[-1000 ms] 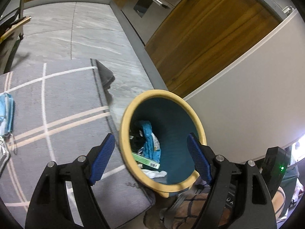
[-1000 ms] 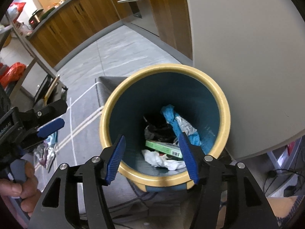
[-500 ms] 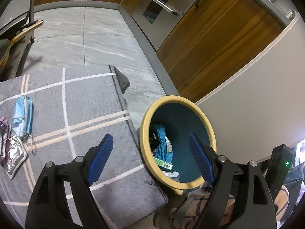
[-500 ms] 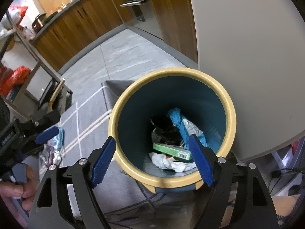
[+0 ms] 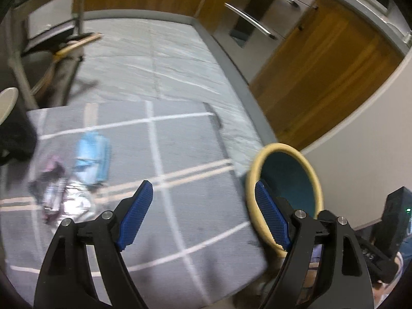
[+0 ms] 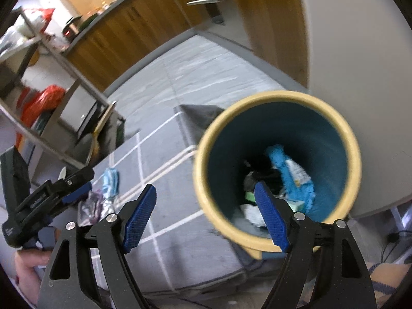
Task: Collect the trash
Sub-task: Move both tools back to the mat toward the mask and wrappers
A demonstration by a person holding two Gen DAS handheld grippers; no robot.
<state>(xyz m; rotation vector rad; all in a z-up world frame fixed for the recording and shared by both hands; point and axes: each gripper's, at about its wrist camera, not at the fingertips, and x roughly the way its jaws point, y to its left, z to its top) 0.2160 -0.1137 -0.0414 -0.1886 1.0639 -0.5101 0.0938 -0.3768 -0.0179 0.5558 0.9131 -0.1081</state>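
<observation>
both the left hand-held gripper (image 5: 203, 215) and right hand-held gripper (image 6: 206, 216) gape wide apart, holding nothing.

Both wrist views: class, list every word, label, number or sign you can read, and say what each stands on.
Nothing here reads clearly.
White lettering on the left gripper body: blurred, unreadable.
Print on the blue wrapper in the bin: too small and blurred.
Green box in the bin: label unreadable.
Silver wrapper on the rug: motion-blurred, unreadable.

No legible text; print on left gripper (image 6: 77, 190) blurred.
</observation>
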